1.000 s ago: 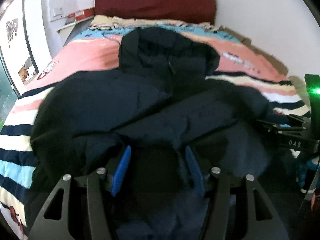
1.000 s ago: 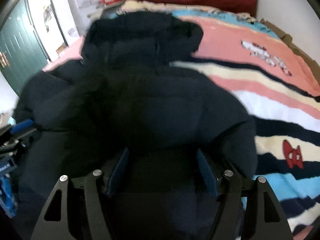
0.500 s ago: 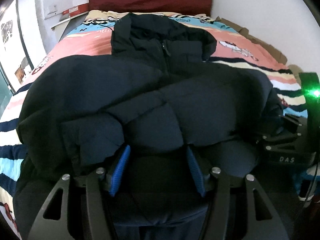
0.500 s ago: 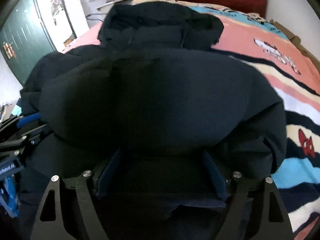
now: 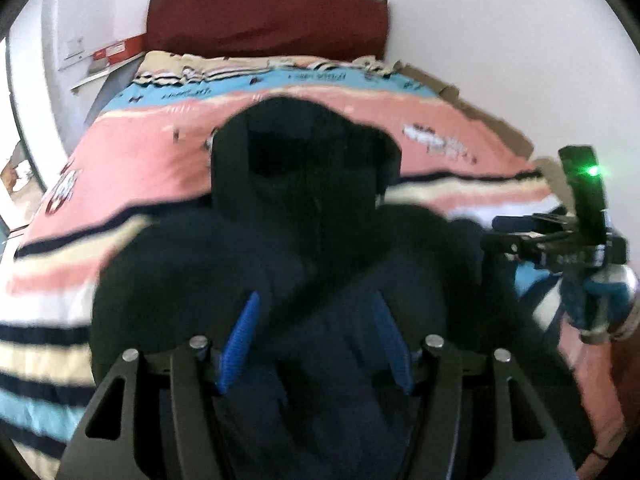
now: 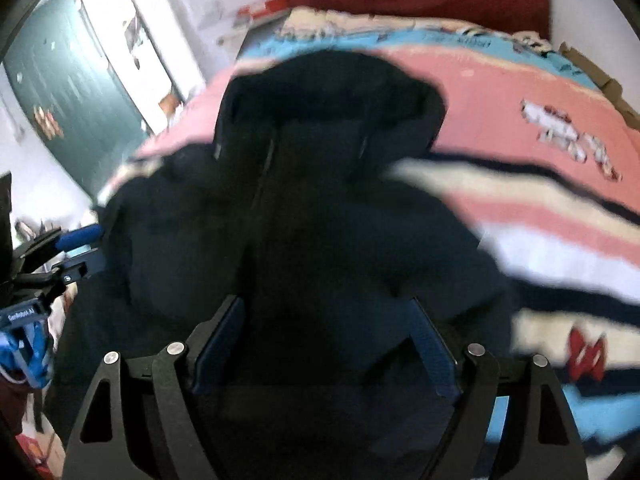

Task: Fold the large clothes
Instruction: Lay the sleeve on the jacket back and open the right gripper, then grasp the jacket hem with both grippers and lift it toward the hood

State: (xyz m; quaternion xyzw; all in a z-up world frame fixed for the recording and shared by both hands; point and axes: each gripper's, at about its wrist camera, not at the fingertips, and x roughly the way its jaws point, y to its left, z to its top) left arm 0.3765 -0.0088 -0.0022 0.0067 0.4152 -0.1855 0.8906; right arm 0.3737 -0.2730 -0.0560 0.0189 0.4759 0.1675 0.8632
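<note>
**Inspector A:** The left claw [image 5: 316,336] is found with its blue fingers [image 5: 240,340] spread, dark fabric of the jacket [image 5: 304,240] bunched between them. Whether the cloth is pinched cannot be told; the pads are partly buried in it.

**Inspector B:** The same is noted for the right claw [image 6: 326,344]. Its fingers [image 6: 432,348] are set wide apart, with the jacket [image 6: 320,220] filling the gap. A firm grip cannot be confirmed.

**Inspector A:** The jacket is seen laid on the striped bedspread [image 5: 132,160], hood [image 5: 304,152] pointed toward the dark red headboard [image 5: 268,20]. The near hem is held at both claws.

**Inspector B:** Agreed. The right claw is observed at the jacket's right edge in the left view [image 5: 560,244]; the left claw at its left edge in the right view [image 6: 52,252]. Both pictures are blurred. A green door [image 6: 68,92] is recorded at left.
</note>
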